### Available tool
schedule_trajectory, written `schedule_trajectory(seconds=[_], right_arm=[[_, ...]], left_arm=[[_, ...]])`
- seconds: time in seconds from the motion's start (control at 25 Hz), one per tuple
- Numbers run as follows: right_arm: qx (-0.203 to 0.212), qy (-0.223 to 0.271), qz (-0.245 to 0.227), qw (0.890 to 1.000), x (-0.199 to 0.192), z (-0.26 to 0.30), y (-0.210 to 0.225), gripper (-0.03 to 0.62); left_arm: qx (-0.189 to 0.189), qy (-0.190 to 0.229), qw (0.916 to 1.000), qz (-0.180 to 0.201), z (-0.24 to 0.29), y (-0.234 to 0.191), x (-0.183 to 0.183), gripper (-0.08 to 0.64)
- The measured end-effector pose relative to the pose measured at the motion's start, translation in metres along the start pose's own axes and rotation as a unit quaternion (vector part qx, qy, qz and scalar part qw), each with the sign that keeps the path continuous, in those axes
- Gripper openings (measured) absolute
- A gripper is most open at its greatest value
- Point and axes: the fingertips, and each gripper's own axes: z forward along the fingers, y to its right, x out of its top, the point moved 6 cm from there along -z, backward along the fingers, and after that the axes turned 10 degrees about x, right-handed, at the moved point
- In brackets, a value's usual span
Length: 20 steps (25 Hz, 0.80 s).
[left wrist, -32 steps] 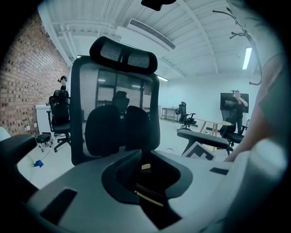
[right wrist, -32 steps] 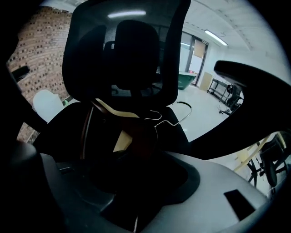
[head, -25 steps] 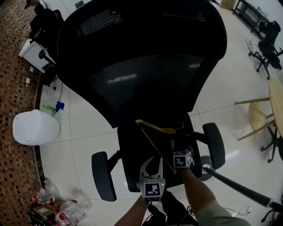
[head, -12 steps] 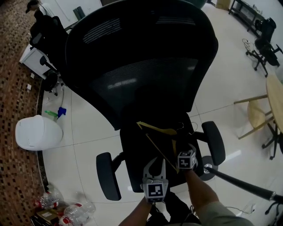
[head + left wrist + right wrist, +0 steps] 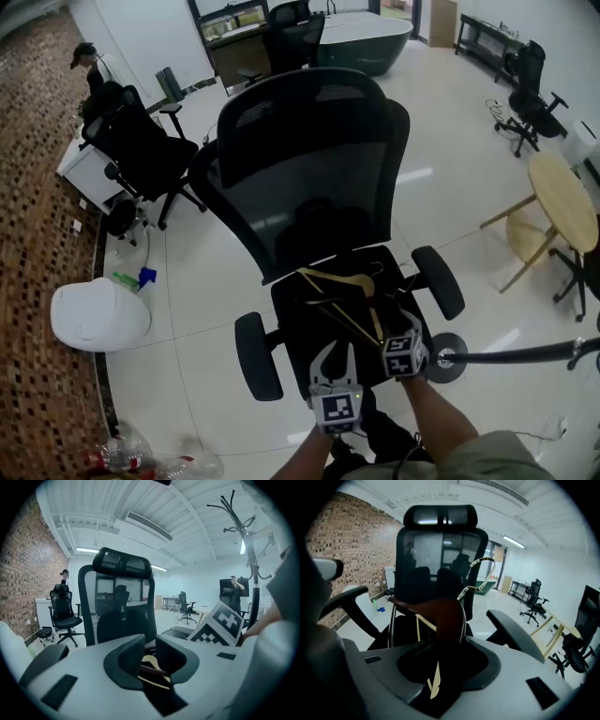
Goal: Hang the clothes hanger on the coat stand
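One clothes hanger (image 5: 330, 276) sat over the seat of the black office chair (image 5: 309, 178), with its near end caught in the right tongs (image 5: 440, 651). Those jaws had just been closing and were pressed on the hanger's dark wooden shoulder. Its metal hook (image 5: 480, 565) curled up beyond them in front of the chair back. Whether the far end rested on the seat could not be told. The left tongs (image 5: 150, 654) had their jaws apart and held nothing; the hanger showed only beyond the gap. The coat stand (image 5: 244, 531) rose off to the right, well apart from the hanger.

The step in hand looked like bringing the hanger off the chair and across to the stand. To do it well, the grip on the shoulder needed to be firm enough that the hanger's weight could not twist it. The hook had to be kept uppermost and facing away from the tongs. The hanger's lower bar should have been lifted clear of the armrests before any swing to the right. The free left tongs could have steadied that bar. At the stand, the hook should have been taken above one upturned branch and then lowered onto it, with the jaws let go only once the hanger's weight had settled.
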Motion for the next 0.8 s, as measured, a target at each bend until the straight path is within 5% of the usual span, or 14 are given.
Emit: schedule_trajectory(seconds=[0.28,0.8], right_arm=[[-0.018,0.071,-0.063,0.995,-0.036,-0.25,-0.049,0.118],[-0.069,0.104,-0.085,0.989,-0.089,-0.621,-0.08,0.112]], left_arm=[[-0.009,0.051,0.9986,0.012,-0.219,0.063,0.031,0.08],[-0.128,0.127,0.9821,0.055,-0.507,0.213,0.129,0.074]])
